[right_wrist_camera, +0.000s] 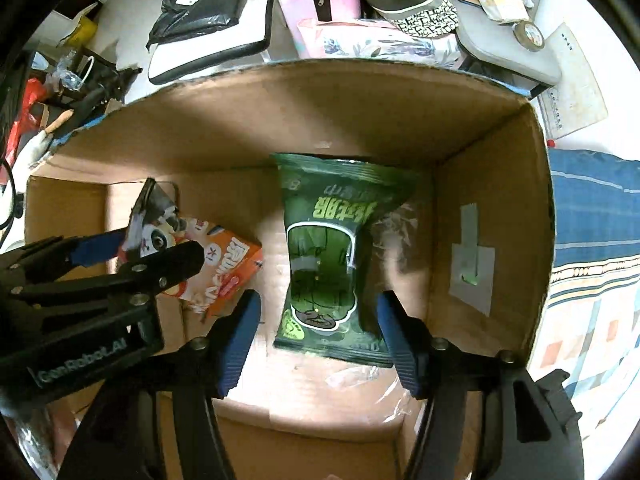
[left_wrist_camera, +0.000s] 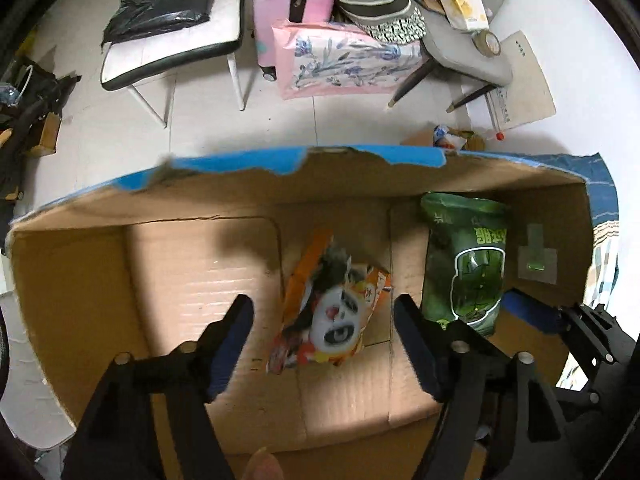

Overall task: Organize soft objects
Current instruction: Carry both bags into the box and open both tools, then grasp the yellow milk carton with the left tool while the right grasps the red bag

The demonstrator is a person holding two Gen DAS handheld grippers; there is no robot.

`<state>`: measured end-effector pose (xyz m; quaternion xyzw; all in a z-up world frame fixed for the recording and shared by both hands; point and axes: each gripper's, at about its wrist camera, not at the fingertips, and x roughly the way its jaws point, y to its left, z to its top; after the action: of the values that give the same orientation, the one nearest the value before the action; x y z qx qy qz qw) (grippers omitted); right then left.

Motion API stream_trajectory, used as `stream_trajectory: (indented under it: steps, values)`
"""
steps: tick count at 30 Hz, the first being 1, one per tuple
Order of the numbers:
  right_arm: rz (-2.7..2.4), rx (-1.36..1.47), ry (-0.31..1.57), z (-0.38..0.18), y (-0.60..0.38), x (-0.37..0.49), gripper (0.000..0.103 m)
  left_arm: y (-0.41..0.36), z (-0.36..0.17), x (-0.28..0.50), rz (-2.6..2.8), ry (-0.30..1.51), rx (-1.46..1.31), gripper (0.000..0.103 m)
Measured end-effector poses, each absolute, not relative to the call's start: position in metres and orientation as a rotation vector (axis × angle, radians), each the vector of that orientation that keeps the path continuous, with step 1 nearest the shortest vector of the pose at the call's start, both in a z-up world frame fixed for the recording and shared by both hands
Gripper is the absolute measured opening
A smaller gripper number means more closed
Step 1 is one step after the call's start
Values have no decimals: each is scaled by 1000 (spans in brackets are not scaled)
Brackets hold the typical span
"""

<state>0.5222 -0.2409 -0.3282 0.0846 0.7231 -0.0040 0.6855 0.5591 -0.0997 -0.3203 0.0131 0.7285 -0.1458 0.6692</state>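
Clearly the cardboard box (right_wrist_camera: 360, 120) dominates everything, its far wall torn along the rim and both tools reaching down into it. Ahead of the right tool (right_wrist_camera: 318, 338) lies the green snack bag (right_wrist_camera: 324, 248), flat on the box floor with its long axis running straight away from the tool, its near end sitting between the spread blue pads (right_wrist_camera: 394, 340); nothing is pinched there. Off to that tool's left, the left tool (left_wrist_camera: 324, 344) hangs over the orange panda packet (left_wrist_camera: 332, 304), smaller and crumpled, which runs roughly away from it too, slightly tilted. From the left wrist view its fingers are parted and the packet looks loose between them, though from the right wrist view one finger crosses the packet, so contact I can't rule out. Each packet is nearest its own tool.
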Motion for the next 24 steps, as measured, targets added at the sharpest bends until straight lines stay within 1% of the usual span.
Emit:
stream_trajectory:
  steps: [1,2,4,6,7,9,10,24]
  values:
    - [-8,186,1617,-326,-241,522,64,-96,-315,556,-331,1634,22,85]
    - [-11,185,1609,-323,-241,520,65,-94,-314,556,-329,1628,17,86]
    - [-11,182,1602,-317,-238,515,72,-87,-304,548,-330,1613,4,90]
    - [-14,182,1591,-309,-236,508,85,-81,-298,541,-318,1601,-10,96]
    - [-15,177,1584,-305,-234,504,88,-77,-293,535,-308,1584,-17,96]
    - [-17,167,1564,-295,-227,493,99,-70,-282,522,-279,1556,-16,96]
    - [-24,165,1555,-291,-226,488,101,-68,-279,517,-271,1545,-14,96]
    - [-100,88,1413,-228,-192,409,102,-41,-202,421,-196,1312,80,96]
